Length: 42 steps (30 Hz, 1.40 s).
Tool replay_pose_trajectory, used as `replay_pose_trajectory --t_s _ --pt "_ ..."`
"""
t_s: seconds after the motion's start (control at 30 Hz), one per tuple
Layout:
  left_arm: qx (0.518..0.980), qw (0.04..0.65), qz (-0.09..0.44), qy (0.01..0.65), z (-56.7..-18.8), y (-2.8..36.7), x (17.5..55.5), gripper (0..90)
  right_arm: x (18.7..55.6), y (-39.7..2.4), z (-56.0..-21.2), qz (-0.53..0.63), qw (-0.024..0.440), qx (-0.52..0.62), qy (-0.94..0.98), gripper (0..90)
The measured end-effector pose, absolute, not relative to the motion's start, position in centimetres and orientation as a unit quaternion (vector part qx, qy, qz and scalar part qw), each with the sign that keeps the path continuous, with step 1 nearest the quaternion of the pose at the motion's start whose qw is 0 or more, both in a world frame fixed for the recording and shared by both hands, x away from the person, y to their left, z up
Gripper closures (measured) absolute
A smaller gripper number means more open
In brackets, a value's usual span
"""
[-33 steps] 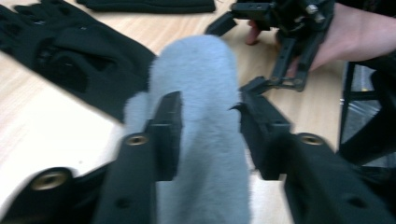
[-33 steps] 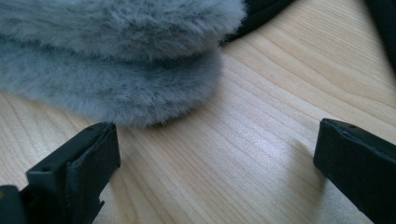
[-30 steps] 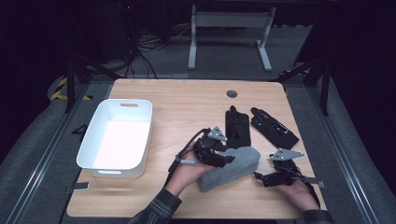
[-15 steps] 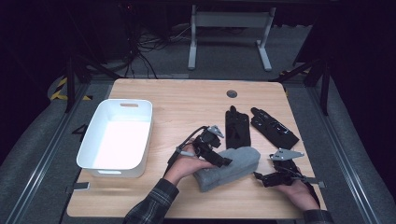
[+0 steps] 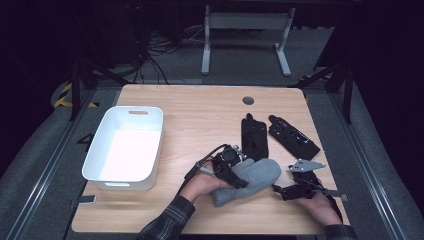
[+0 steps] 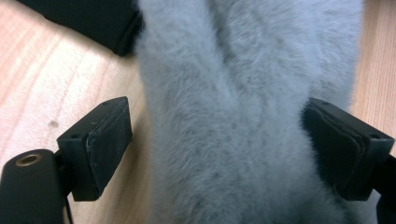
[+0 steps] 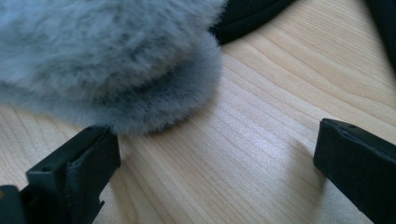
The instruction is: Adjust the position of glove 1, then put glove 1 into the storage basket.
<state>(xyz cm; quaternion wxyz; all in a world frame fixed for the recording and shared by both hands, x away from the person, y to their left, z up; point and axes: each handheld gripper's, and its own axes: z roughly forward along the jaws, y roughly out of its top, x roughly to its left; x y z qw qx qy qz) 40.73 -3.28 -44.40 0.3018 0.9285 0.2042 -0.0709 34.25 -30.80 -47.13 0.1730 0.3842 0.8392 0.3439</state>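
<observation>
Right now the wooden table (image 5: 200,115) fills mid-frame, white bin (image 5: 125,145) at its left, two black gloves (image 5: 254,137) right of centre. Below them lies the grey fluffy mitten (image 5: 255,177). My left gripper (image 5: 235,175) straddles it, jaws just opened wide, one pad brushing the fur. I'd lower further, centre it, then close. My right gripper (image 5: 280,191) waits spread beside its edge.

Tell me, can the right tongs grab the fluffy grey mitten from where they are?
Probably yes. The right tongs stand open on the bare wooden table, with the fluffy grey mitten just beside one pad; nothing lies between.
</observation>
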Motion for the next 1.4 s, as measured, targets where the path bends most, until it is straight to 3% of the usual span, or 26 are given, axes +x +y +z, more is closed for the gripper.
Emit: replay_pose_trajectory --t_s 0.3,0.73,0.9,1.4 --pt "0.934 0.287 -0.084 0.194 -44.7 -3.6 40.6 17.4 34.3 -30.8 -47.1 0.344 0.173 0.384 0.839 0.8" --pt "0.938 0.263 -0.129 0.185 -44.2 -4.0 40.6 56.9 34.3 -30.8 -47.1 0.344 0.173 0.384 0.839 0.8" --pt "0.941 0.256 -0.118 0.188 -43.7 -4.0 40.3 66.7 34.3 -30.8 -47.1 0.344 0.173 0.384 0.839 0.8" --pt "0.931 0.283 -0.104 0.206 -41.6 -2.4 40.1 69.7 34.3 -30.8 -47.1 0.344 0.173 0.383 0.84 0.8"
